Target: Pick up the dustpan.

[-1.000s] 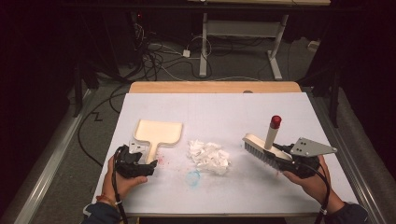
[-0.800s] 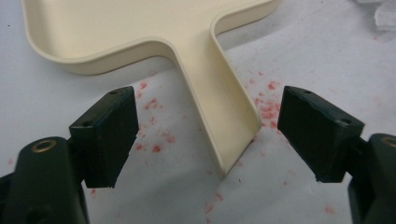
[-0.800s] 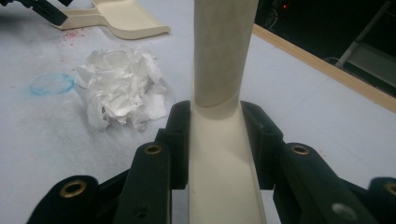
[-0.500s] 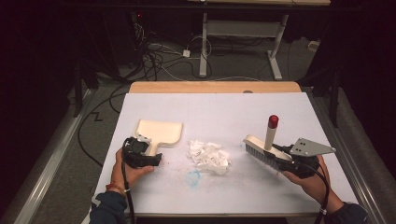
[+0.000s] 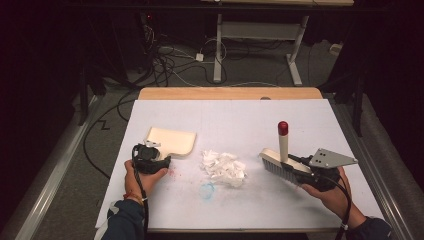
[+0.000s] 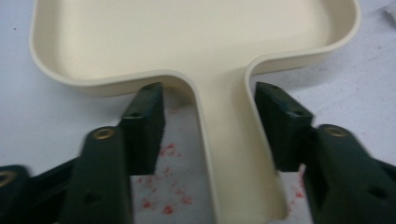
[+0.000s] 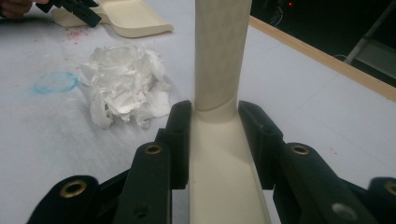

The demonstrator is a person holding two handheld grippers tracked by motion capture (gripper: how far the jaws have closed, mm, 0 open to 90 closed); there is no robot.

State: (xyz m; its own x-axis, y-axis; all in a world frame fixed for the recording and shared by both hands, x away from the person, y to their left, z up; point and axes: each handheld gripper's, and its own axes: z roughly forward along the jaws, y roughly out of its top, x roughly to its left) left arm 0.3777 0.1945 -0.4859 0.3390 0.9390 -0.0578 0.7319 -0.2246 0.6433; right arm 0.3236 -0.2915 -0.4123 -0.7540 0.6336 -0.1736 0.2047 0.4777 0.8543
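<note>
A cream dustpan [image 5: 172, 140] [image 6: 187, 37] lies flat at the table's left. Its handle runs between the jaws of my left gripper [image 5: 161, 154] [image 6: 210, 100], which have just been closing. A strip of table still shows between the left pad and the handle, while the right pad is at the handle's edge. My right gripper [image 5: 292, 164] [image 7: 215, 112] is shut on a cream brush [image 5: 283, 145] [image 7: 219, 46]. The brush has a red-tipped handle standing up, and its bristles rest on the table. Crumpled white paper [image 5: 223, 167] [image 7: 126, 79] lies between the dustpan and the brush.
The white table [image 5: 240, 120] has a wooden far edge [image 5: 230, 93]. A blue smudge [image 5: 207, 189] [image 7: 56, 81] sits near the paper, and red specks [image 6: 168, 154] lie under the dustpan handle. Cables and desk legs are on the floor beyond.
My left gripper has moved forward to the dustpan handle, and its jaws have narrowed around it. The right gripper and brush have stayed put.
</note>
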